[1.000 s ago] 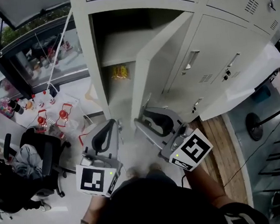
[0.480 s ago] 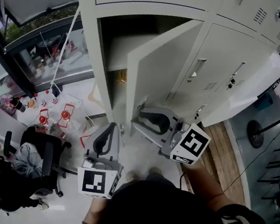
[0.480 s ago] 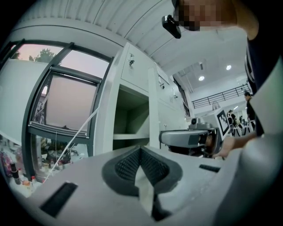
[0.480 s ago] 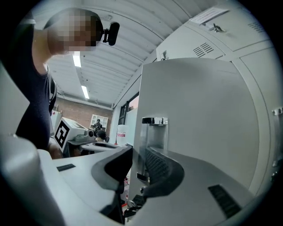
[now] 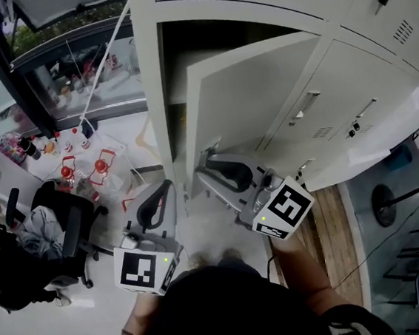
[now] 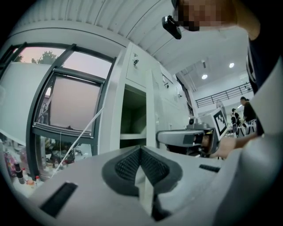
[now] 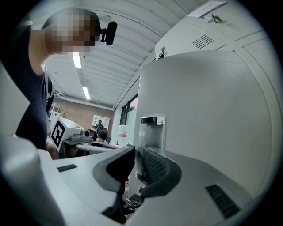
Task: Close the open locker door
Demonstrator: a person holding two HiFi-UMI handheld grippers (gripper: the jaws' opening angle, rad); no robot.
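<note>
Right tool (image 7: 138,161) closing on locker door (image 5: 254,99) edge
Latch (image 7: 151,132) seen between the closing jaws, door ajar ahead of the tool; a firm pinch should be set before the door is swung shut. Left tool (image 6: 140,165) closed, empty.

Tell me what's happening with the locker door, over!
Left gripper shut, empty, off the door. Right gripper jaws closing around the locker door at its free edge. Door partly open. Nothing seen in its way. Over.
</note>
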